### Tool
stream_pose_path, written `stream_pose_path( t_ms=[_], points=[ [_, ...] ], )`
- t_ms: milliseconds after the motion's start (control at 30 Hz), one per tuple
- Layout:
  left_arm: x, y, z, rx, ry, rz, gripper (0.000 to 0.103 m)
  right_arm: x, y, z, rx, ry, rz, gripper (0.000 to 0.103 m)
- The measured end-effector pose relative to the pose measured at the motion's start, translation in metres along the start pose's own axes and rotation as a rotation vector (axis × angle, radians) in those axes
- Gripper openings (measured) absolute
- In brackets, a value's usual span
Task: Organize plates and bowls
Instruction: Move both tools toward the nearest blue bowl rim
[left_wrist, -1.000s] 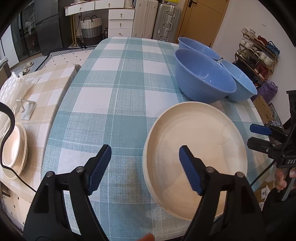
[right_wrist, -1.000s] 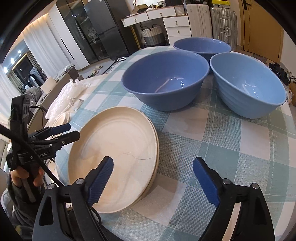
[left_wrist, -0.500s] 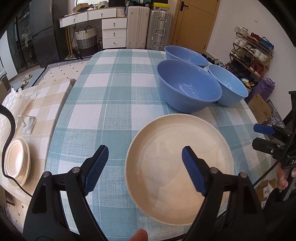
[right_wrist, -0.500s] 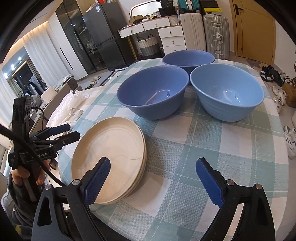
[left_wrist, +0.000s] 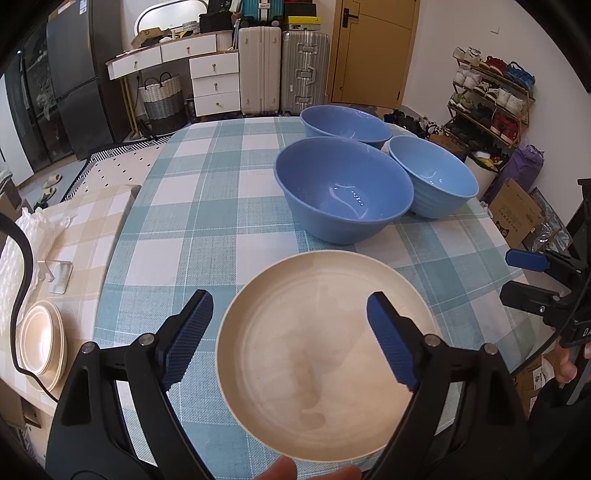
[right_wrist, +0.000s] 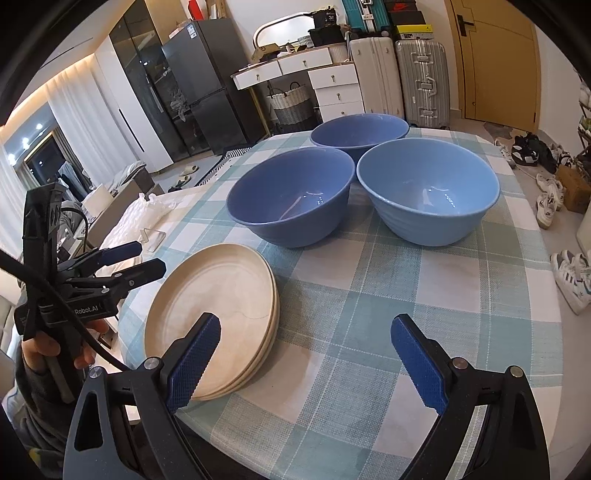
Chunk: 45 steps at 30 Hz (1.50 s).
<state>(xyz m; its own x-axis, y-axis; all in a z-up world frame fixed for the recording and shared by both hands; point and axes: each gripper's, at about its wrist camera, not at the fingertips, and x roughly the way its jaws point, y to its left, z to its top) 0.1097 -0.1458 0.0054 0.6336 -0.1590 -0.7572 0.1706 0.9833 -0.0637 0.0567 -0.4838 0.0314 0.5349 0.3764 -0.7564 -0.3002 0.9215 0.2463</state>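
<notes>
Both grippers empty above the stacked plates

Left gripper (left_wrist: 288, 336), jaws just widening, and right gripper (right_wrist: 304, 360) both gape; plates (right_wrist: 214, 317) sit at seven o'clock of the bowls (right_wrist: 291, 195). Probably nest bowls next: grip one rim squarely.

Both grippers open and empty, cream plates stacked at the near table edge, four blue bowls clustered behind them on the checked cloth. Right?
Wrong on the count: there are three blue bowls, not four, as the right wrist view shows. The rest holds: the left gripper and right gripper are open and empty, and the stack of cream plates sits at the near edge of the checked tablecloth.
</notes>
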Motion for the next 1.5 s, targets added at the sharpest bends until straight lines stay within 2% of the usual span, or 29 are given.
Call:
stream_pose_path(
  t_ms=[133,167,200,933,1233,1333,1433,1500],
  points=[
    [0.0,-0.007,0.003,0.006,0.0,-0.007,0.087,-0.002,-0.001,0.002,0.005,-0.003,0.009,0.095],
    [0.0,-0.009,0.004,0.005,-0.002,-0.009,0.096,-0.004,0.0,0.002,0.004,-0.004,0.009,0.095],
    [-0.001,-0.01,0.005,0.004,-0.005,-0.015,0.101,-0.005,0.0,0.002,0.002,-0.006,0.009,0.095],
    [0.003,-0.011,0.043,0.023,-0.019,0.029,0.101,0.004,0.003,0.035,-0.005,-0.034,-0.005,0.095],
    [0.029,0.006,0.073,-0.003,0.003,0.032,0.101,0.036,0.002,0.058,0.045,-0.001,0.073,0.095],
    [0.041,0.011,0.083,-0.011,0.02,0.019,0.101,0.048,-0.002,0.065,0.071,0.014,0.066,0.095],
    [0.055,0.014,0.09,-0.017,0.028,0.011,0.101,0.062,-0.008,0.071,0.121,0.041,0.127,0.095],
    [0.063,0.015,0.094,-0.016,0.035,0.011,0.101,0.07,-0.009,0.075,0.129,0.049,0.108,0.095]
  ],
)
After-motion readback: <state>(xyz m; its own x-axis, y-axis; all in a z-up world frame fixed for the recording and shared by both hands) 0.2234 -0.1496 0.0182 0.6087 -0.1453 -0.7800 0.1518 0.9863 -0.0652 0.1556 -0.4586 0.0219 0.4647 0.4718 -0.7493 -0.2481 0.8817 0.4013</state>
